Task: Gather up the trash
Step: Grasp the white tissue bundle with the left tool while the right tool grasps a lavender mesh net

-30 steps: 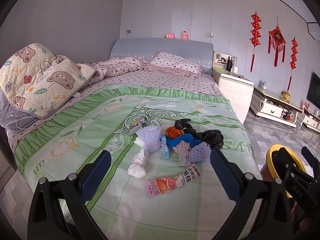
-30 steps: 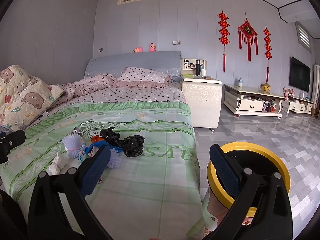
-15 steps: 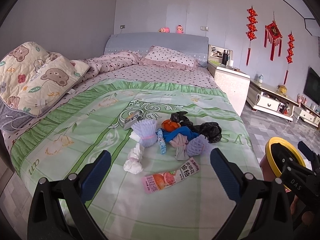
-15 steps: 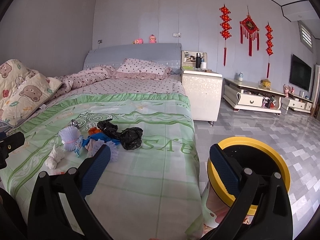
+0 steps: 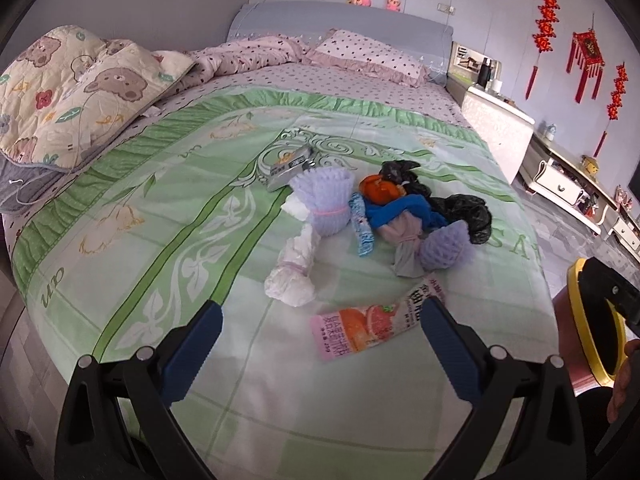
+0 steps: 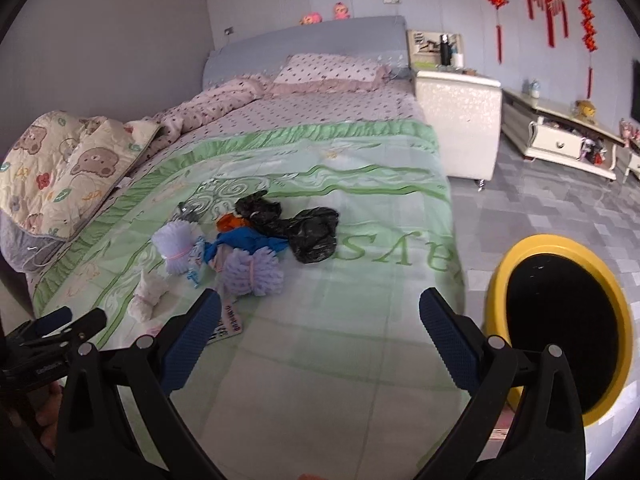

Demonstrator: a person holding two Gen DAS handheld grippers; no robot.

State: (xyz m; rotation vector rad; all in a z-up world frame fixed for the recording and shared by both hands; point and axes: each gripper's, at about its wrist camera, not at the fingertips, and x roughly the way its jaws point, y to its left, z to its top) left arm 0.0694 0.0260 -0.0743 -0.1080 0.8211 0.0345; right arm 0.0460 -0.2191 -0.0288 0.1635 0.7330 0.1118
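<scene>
Both grippers, left [image 5: 320, 336] and right [image 6: 318, 328], are hovering wide open and empty over the bed [image 5: 140, 208]. Just ahead of the left one a wrapper [image 5: 372, 326] is lying; beyond it the trash pile [image 5: 384, 212] is sitting. Right of the right gripper, the bin [image 6: 560, 320] is standing.

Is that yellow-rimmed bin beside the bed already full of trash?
Cannot tell. The yellow-rimmed bin shows only a dark opening; the trash pile lies on the bed.
</scene>
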